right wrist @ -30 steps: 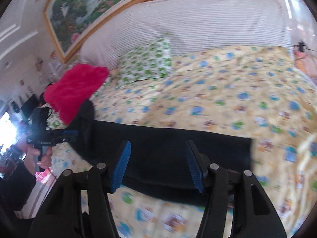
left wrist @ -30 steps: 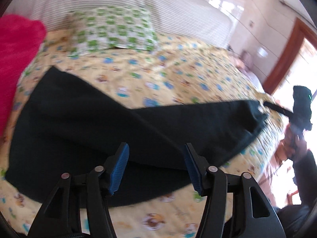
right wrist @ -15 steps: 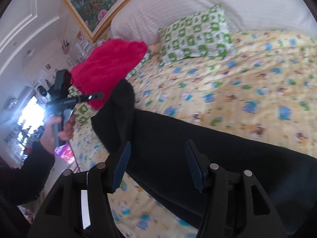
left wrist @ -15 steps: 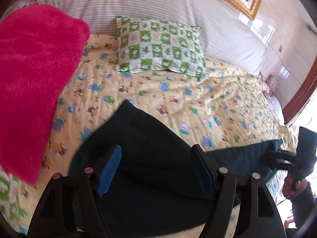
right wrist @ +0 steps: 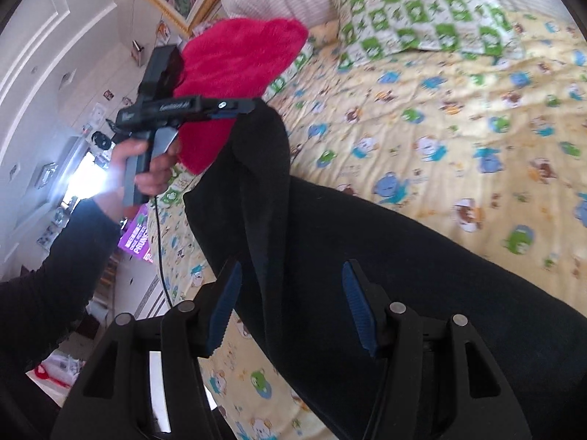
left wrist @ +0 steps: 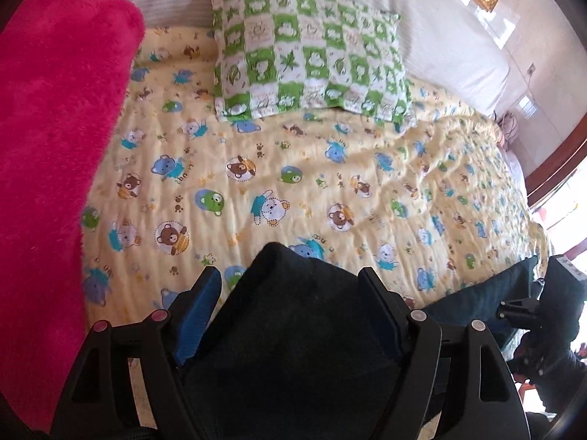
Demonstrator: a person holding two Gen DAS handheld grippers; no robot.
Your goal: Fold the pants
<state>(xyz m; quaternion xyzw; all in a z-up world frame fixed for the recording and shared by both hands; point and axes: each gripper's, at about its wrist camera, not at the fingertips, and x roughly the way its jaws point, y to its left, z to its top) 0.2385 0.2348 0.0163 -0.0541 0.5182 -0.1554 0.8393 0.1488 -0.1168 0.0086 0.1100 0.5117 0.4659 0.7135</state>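
The dark navy pants (right wrist: 367, 256) lie across the yellow cartoon bedspread (right wrist: 458, 110). In the right wrist view the left gripper (right wrist: 242, 104) pinches one end of the pants and lifts it off the bed in a peak. In the left wrist view the cloth (left wrist: 293, 330) fills the gap between the left gripper's blue pads (left wrist: 290, 293), though the jaws look spread there. The right gripper (right wrist: 290, 286) has its jaws apart, with the pants lying between and beneath the pads. The right gripper also shows in the left wrist view (left wrist: 521, 306) at the pants' other end.
A green and white checked pillow (left wrist: 312, 55) lies at the head of the bed. A fluffy pink blanket (left wrist: 47, 165) is heaped on the left side. A striped white headboard cushion (left wrist: 440, 29) runs behind. The bed's left edge and room floor (right wrist: 121, 293) show.
The left gripper has risen with the pants end, which now stands up in a peak. The right gripper has moved closer along the pants toward the left end.
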